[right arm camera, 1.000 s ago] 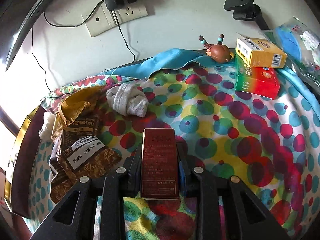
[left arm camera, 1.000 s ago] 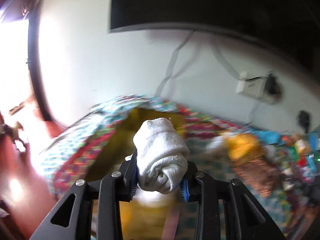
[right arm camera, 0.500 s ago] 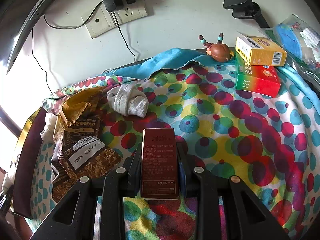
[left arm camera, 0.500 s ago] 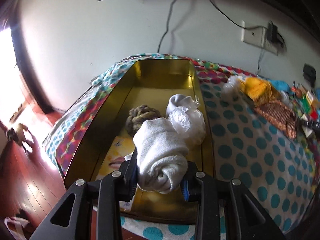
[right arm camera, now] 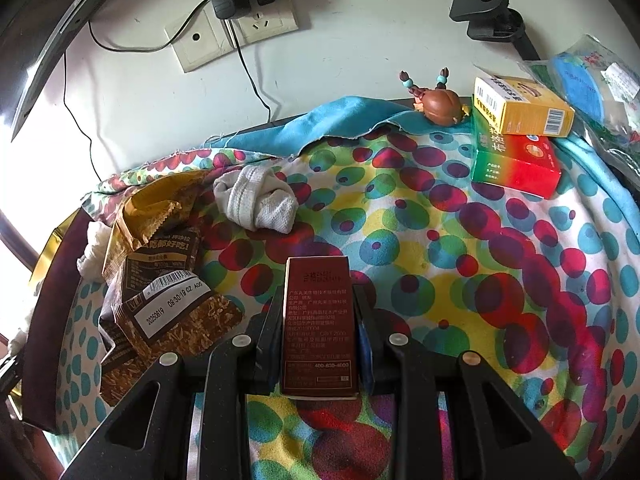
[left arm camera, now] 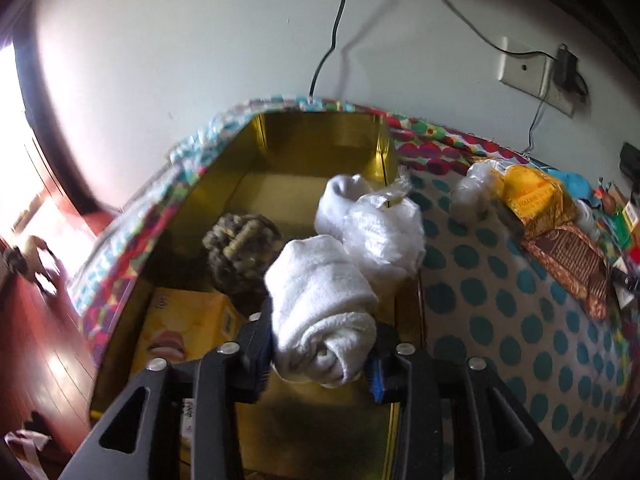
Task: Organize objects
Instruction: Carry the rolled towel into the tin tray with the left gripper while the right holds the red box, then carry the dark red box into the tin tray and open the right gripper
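A white rolled sock [left arm camera: 316, 280] sits between the pads of my left gripper [left arm camera: 322, 320], whose jaws are opening while both pads still touch the roll. It hangs over the near end of a gold tin [left arm camera: 320, 136] on the spotted cloth. That tin holds a knitted olive ball [left arm camera: 240, 244], a plastic-wrapped white bundle [left arm camera: 380, 228] and a yellow box [left arm camera: 188, 320]. My right gripper [right arm camera: 318, 304] is shut on a dark red box [right arm camera: 316, 344] just above the colourful cloth.
A torn brown snack bag [right arm camera: 160, 280] and a loose grey-white sock [right arm camera: 256, 200] lie to the left on the cloth. At the back right a yellow box [right arm camera: 520, 104] is stacked on a red-green box [right arm camera: 516, 160], beside a brown figurine [right arm camera: 440, 104]. Wall sockets [right arm camera: 240, 28] and cables hang behind.
My left gripper has swung over the gold tin and sunk toward it with the rolled sock, and its jaws stand slightly wider. The right gripper and its box have not moved.
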Demonstrator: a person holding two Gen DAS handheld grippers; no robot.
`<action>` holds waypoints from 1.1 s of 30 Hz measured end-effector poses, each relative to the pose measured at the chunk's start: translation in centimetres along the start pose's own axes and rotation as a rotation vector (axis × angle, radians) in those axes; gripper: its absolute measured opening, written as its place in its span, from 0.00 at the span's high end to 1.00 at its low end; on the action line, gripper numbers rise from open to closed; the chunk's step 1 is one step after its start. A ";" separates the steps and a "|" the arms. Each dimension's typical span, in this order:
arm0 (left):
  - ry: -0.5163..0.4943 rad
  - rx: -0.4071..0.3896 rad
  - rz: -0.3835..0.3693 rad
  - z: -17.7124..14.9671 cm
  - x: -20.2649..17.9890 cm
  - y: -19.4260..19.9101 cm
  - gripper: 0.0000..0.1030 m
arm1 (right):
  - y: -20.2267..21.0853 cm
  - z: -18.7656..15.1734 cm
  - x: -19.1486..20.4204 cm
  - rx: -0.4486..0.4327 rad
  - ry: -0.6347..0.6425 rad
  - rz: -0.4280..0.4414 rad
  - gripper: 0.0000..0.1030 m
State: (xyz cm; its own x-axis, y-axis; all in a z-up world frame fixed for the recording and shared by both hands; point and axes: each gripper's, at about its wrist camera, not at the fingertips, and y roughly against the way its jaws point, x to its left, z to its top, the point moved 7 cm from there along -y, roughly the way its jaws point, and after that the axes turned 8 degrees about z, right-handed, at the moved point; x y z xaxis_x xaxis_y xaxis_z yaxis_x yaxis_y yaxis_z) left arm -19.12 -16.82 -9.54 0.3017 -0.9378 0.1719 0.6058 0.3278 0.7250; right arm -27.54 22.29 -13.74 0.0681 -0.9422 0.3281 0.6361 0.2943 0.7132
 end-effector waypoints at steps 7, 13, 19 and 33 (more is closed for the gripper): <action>0.016 -0.073 0.036 0.4 1.2 1.4 0.10 | 0.0 0.0 0.0 0.001 0.000 0.007 0.73; 0.005 -0.099 0.051 0.7 0.6 1.9 0.10 | -0.1 0.0 0.0 0.001 0.004 0.004 0.73; 0.025 -0.116 0.032 0.7 0.5 3.4 0.10 | -0.1 -0.1 0.0 0.004 0.014 -0.007 0.73; 0.054 -0.159 -0.009 -3.0 1.4 8.0 0.10 | 0.7 0.2 2.4 -0.019 0.174 -0.102 0.73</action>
State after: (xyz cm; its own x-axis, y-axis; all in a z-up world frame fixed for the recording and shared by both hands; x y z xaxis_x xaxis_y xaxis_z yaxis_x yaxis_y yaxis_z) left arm -11.65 -15.15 -5.46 0.3319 -0.9348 0.1266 0.7161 0.3370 0.6113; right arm -27.08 20.29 -12.29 0.1339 -0.9808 0.1417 0.6608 0.1949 0.7249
